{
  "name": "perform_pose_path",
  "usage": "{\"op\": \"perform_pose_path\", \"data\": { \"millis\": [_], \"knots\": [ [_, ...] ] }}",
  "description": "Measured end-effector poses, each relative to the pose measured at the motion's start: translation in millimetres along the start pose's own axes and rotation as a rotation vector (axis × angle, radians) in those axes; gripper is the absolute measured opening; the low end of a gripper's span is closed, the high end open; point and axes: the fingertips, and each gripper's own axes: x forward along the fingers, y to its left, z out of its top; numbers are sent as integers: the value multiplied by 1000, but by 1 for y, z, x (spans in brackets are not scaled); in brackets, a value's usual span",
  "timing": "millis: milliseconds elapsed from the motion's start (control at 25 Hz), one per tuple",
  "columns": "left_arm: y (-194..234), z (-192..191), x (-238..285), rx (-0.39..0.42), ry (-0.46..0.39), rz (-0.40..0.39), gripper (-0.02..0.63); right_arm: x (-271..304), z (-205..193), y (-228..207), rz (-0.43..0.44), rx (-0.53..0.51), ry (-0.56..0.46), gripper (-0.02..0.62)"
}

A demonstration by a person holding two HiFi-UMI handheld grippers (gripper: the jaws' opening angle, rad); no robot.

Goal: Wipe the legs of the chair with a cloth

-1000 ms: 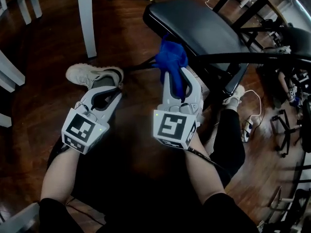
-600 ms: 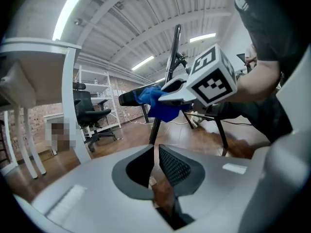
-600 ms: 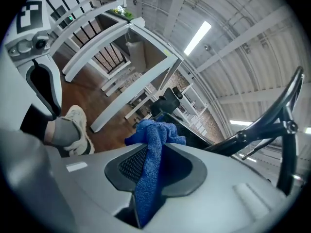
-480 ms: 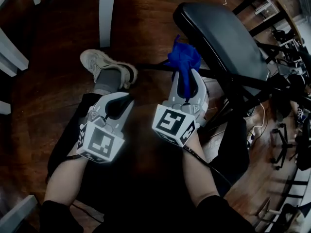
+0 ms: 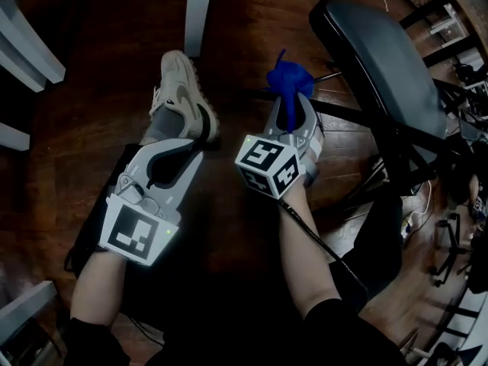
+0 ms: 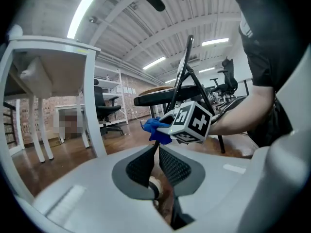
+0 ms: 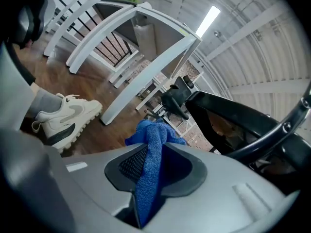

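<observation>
Between the closed jaws of the right hand-held gripper, the blue cloth sits pinched, its bunched end near the chair's black leg. The left hand-held gripper is closed and empty, beside a white shoe.

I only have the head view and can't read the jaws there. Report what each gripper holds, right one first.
Observer: The right gripper is shut on the cloth, which runs down between its jaws.
Operator: Now the left.
Observer: The left gripper is shut with nothing gripped.
Operator: Say what it points at.
Observer: Its view looks at the right gripper's cube, with the chair behind.
</observation>
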Motion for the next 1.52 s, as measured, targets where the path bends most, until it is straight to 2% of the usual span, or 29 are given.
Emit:
{"op": "perform_pose_path", "data": {
  "millis": [80,200,440,600,720,920,1080,1160,1280,1320,1400,1520],
  "knots": [
    [3,-7,-1,-11,25,10,34,3,-2,3,-12,-23,-2,107],
    [6,-9,-1,34,42,9,34,6,-3,8,-8,-41,3,107],
    [4,-9,6,42,10,-23,34,16,-9,24,20,-63,25,106],
    [9,-10,3,21,-30,-44,34,24,-14,35,40,-72,39,106],
    [23,-10,-4,8,-51,-5,34,32,-20,45,52,-61,60,106],
    [37,-19,-9,-53,-50,11,34,46,-27,67,84,-68,104,104],
    [37,-22,-5,-62,-51,-1,34,58,-33,80,87,-97,119,104],
    [40,-27,-5,-109,-40,11,34,63,-36,86,91,-102,133,104],
    [48,-40,-5,-266,-7,41,34,68,-38,94,106,-97,155,104],
    [49,-42,-6,-287,-5,43,34,69,-39,97,111,-98,161,104],
    [50,-42,-6,-271,-9,41,34,72,-41,103,120,-105,172,104],
    [49,-38,-6,-177,-22,35,34,76,-45,111,129,-102,189,104]
  ]
}}
